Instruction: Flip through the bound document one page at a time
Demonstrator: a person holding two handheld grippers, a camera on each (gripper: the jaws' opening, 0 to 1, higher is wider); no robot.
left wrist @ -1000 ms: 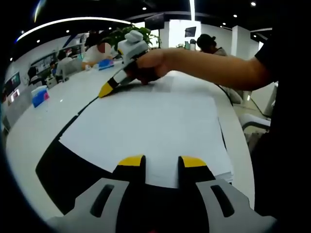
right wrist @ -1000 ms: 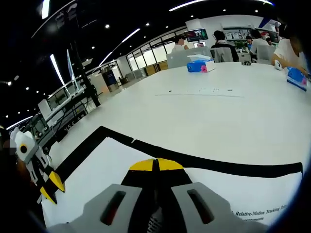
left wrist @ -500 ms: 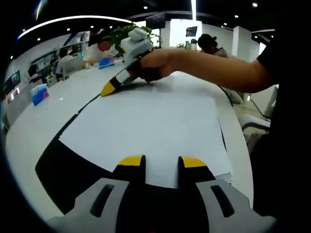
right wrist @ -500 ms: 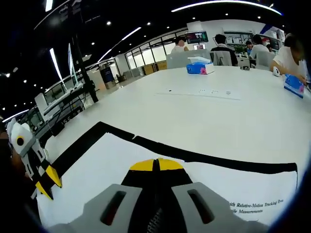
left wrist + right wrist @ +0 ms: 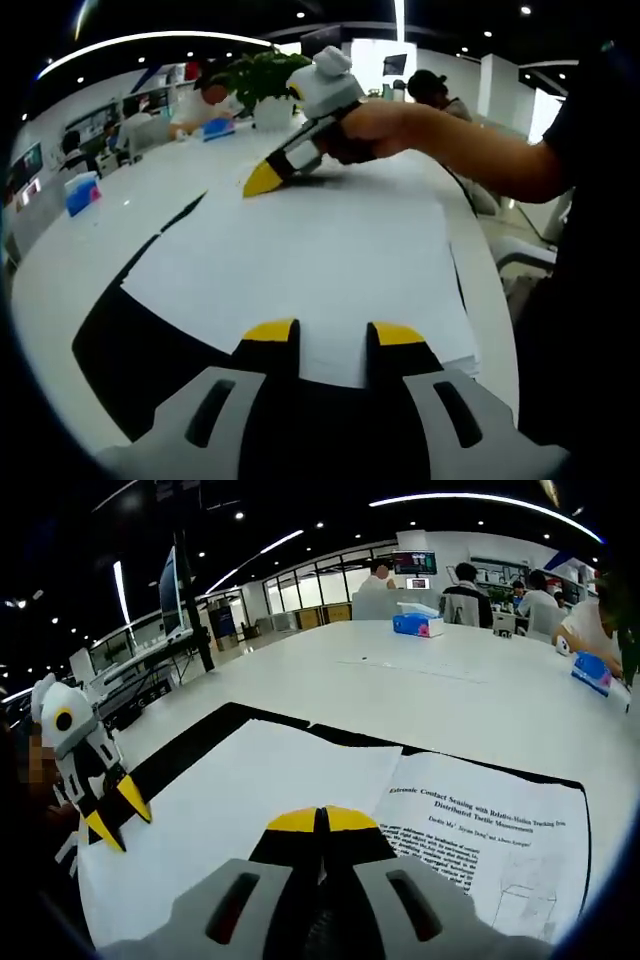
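The bound document (image 5: 300, 250) lies on a white table, a blank white sheet on top and a black cover (image 5: 115, 335) sticking out beside it. My left gripper (image 5: 334, 334) is open, its yellow-tipped jaws over the near edge of the paper stack. A hand holds my right gripper (image 5: 262, 180) shut just above the document's far corner. From the right gripper view, that gripper (image 5: 321, 820) hovers over the blank sheet (image 5: 250, 800), with a printed page (image 5: 490, 830) lying to its right. The left gripper (image 5: 118, 814) stands at the sheet's left edge. I cannot tell whether a sheet is pinched.
The long white table (image 5: 450, 690) carries blue tissue boxes (image 5: 415, 625) (image 5: 82, 195) and a potted plant (image 5: 262, 75). Several people sit at its far end. A white chair (image 5: 525, 250) stands beside the table's edge.
The right gripper has risen and shifted along the document's far edge. Its view has pulled back, so much more of the printed page shows. The left gripper has stayed put.
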